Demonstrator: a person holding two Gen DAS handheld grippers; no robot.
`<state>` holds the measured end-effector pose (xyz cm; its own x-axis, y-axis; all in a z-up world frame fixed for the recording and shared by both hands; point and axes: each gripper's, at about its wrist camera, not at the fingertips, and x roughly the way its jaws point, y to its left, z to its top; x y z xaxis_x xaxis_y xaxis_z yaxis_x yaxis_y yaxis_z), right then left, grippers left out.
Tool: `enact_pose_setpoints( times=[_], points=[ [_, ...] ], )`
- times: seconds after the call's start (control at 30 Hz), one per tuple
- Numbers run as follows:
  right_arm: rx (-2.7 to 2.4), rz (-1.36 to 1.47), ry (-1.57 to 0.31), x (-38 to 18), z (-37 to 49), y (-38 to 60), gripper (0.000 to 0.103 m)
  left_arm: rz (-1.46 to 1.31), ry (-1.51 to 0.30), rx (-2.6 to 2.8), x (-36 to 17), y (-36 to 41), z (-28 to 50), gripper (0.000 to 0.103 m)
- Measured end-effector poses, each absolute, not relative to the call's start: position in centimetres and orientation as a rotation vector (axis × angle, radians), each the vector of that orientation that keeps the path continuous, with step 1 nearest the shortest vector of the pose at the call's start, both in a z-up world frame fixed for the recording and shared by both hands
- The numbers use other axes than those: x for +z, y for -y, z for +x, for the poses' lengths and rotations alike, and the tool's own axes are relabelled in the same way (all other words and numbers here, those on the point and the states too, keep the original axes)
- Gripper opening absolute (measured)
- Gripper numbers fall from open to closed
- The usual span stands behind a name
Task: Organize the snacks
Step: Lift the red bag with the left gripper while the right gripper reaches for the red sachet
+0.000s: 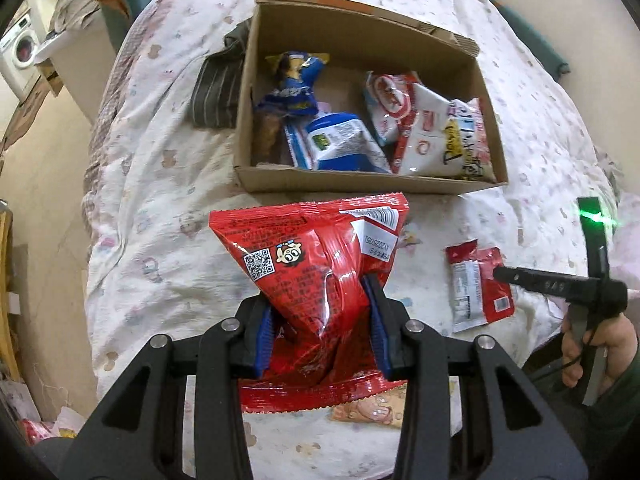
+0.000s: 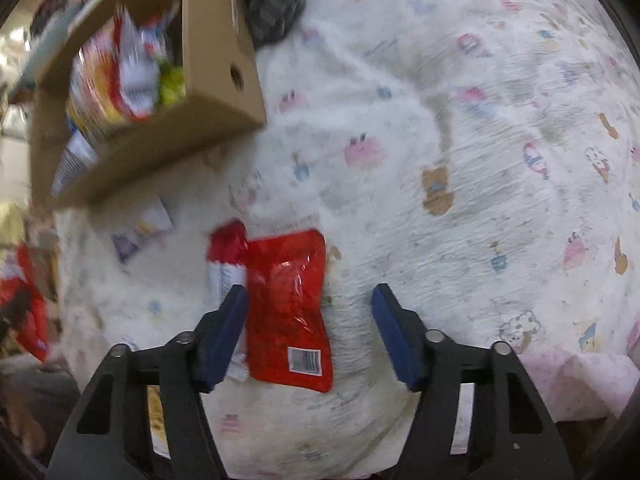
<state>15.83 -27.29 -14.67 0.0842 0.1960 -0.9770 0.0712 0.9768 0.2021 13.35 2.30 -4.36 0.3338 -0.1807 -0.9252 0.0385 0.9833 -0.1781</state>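
Between the left gripper's (image 1: 322,316) jaws, a crinkled red snack bag (image 1: 316,248).

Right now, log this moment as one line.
left gripper: shut on big red bag | right gripper: open over small red packet | cardboard box: several snacks inside
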Motion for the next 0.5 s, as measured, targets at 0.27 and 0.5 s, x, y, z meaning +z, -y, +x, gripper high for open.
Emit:
enact_pose_setpoints(
  times=[0.27,0.5],
  points=[
    [0.097,0.031,-1.521,-16.7,16.1,23.4,0.080,-0.181,-1.216,-0.147,-5.0,-3.0,13.5,0.036],
    [0.119,-0.148,-1.504,-17.8,15.3,20.9,0.084,-0.192,-1.213,-0.147,-5.1,-3.0,13.3,0.036]
  ],
)
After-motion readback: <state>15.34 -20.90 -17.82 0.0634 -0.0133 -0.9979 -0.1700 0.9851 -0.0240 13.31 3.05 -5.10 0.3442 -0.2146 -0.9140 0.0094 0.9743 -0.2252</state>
